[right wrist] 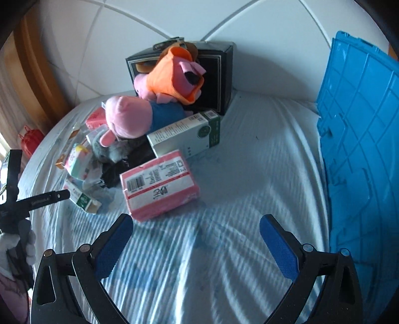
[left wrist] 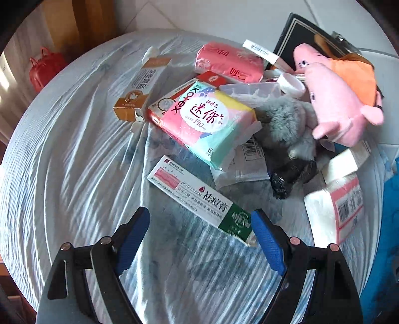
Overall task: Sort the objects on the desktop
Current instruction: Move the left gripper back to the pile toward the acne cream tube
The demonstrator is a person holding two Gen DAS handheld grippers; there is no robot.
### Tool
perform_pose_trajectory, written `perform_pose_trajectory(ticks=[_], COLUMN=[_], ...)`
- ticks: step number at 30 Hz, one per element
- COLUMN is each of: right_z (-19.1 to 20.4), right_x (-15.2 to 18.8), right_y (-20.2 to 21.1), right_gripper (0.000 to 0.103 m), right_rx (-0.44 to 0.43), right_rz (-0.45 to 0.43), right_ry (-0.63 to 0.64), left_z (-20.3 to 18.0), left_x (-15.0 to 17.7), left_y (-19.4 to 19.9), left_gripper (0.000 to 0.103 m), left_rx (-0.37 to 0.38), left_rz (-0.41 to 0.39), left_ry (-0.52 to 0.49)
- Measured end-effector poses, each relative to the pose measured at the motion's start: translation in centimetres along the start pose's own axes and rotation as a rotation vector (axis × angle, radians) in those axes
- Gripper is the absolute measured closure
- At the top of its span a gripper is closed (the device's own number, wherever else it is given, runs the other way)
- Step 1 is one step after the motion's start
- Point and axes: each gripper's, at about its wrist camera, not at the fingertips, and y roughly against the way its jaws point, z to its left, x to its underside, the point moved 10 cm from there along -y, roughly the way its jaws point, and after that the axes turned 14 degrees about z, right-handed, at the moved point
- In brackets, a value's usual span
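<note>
Left wrist view: our left tongs (left wrist: pixel 200 236) hang wide open and empty over the cloth-covered bench (left wrist: pixel 74 162), the acne cream box (left wrist: pixel 199 199) just ahead. Our right tongs (right wrist: pixel 197 241) gape empty too, near the pink tissue pack (right wrist: pixel 159 184).

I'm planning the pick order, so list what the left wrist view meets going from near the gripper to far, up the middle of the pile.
left gripper → acne cream box → Kotex pack → pink tissue pack → tiled floor
</note>
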Motion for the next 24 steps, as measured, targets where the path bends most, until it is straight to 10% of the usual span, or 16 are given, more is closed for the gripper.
perform_pose_trajectory(ticks=[11, 13, 17, 24], right_z=[-5.2, -5.6, -3.3, 7.1], right_x=[-5.9, -6.1, -3.5, 4.4], right_y=[-6.9, -8.6, -11.0, -9.1], right_gripper=[0.001, 0.014, 0.042, 0.027], right_rx=[0.077, 0.092, 0.072, -0.16], right_rz=[0.048, 0.087, 0.205, 0.29], right_ry=[-0.116, -0.117, -0.03, 0.207], left_z=[-0.2, 0.4, 1.7, 2.8], left_x=[1.2, 2.2, 4.2, 7.4], left_y=[-4.5, -4.4, -4.1, -3.6], left_gripper=[0.019, 0.019, 0.019, 0.021], left_rx=[-0.082, -0.081, -0.075, -0.076], left_rz=[0.064, 0.071, 0.077, 0.066], left_ry=[-0.102, -0.13, -0.155, -0.191])
